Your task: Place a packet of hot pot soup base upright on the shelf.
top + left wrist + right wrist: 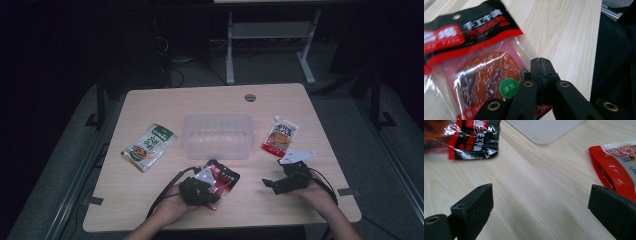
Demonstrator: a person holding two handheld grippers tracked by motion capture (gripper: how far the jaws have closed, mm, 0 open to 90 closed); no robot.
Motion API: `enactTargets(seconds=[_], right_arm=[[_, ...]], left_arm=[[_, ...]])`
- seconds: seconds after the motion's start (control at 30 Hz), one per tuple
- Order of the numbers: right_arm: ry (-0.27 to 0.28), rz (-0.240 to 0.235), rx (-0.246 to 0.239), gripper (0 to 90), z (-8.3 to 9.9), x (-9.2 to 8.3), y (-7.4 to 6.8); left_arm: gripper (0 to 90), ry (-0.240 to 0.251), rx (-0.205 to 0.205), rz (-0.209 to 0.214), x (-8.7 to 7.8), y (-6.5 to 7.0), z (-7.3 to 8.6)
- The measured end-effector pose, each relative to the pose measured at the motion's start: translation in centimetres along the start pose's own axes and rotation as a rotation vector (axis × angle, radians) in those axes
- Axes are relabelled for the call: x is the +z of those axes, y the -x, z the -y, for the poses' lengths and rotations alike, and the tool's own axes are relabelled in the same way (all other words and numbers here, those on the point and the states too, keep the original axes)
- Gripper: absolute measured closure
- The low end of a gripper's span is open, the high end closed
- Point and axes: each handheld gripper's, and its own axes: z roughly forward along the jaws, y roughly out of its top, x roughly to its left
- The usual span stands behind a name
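Item: red-and-black snack packet (474, 62), clear-windowed, reddish contents visible, lying at the near middle of the wooden table (165, 102) just in front of the clear plastic container (217, 135). Left gripper (541, 72): jaws pressed together, pinching the packet's edge beside a round green sticker (509, 88); in the high view this gripper (212, 195) sits on the packet's near-left corner, the person's left hand (172, 205) behind it. Right gripper (541, 207): jaws spread wide, nothing between them, bare tabletop beneath; in the high view it (272, 185) rests to the right of the packet, well apart from it, held in the right hand (315, 192), grey three-cornered plate (296, 156) on top. Surroundings: container, open-topped, at the table's centre, directly beyond the packet; green-and-white pouch (149, 146) to the container's left, lying flat at a slant; red-and-white pouch (281, 136) to the container's right, just beyond the right gripper, its red edge seen at the right of the right gripper view. Round grommet (250, 97) near the table's far edge. Black cable (162, 192) trails from the left gripper toward the near table edge. Beyond the table: white desk frame legs (230, 50) on a dark floor.
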Motion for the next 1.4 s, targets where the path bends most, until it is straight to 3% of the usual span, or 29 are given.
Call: enactTargets(seconds=[0.4,0.6,0.73,0.9,1.0,1.17,1.4], right_arm=[[-0.008,0.004,0.000,5.6,0.0,0.2,0.0],[-0.013,0.007,0.001,5.6,0.0,0.2,-0.1],[-0.014,0.006,-0.013,5.6,0.0,0.2,-0.1],[-0.016,-0.005,-0.011,5.8,-0.1,0.2,-0.3],[-0.019,-0.010,-0.015,6.1,-0.1,0.2,-0.3],[-0.017,-0.014,-0.017,6.2,-0.2,0.4,-0.4],[-0.019,-0.010,-0.018,6.2,-0.2,0.4,-0.4]], left_arm=[[89.8,-0.013,-0.052,-0.063,-2.8,-1.4,3.2],[89.8,-0.005,-0.079,-0.095,-3.4,-2.2,4.1],[89.8,-0.030,-0.073,-0.125,-3.8,-2.5,4.4],[89.8,-0.007,-0.087,-0.107,-4.4,-2.9,4.4],[89.8,0.014,-0.085,-0.119,-5.0,-3.1,4.1],[89.8,0.067,-0.103,-0.180,-6.3,-4.3,4.5],[89.7,0.060,-0.119,-0.208,-6.6,-5.6,5.2]])
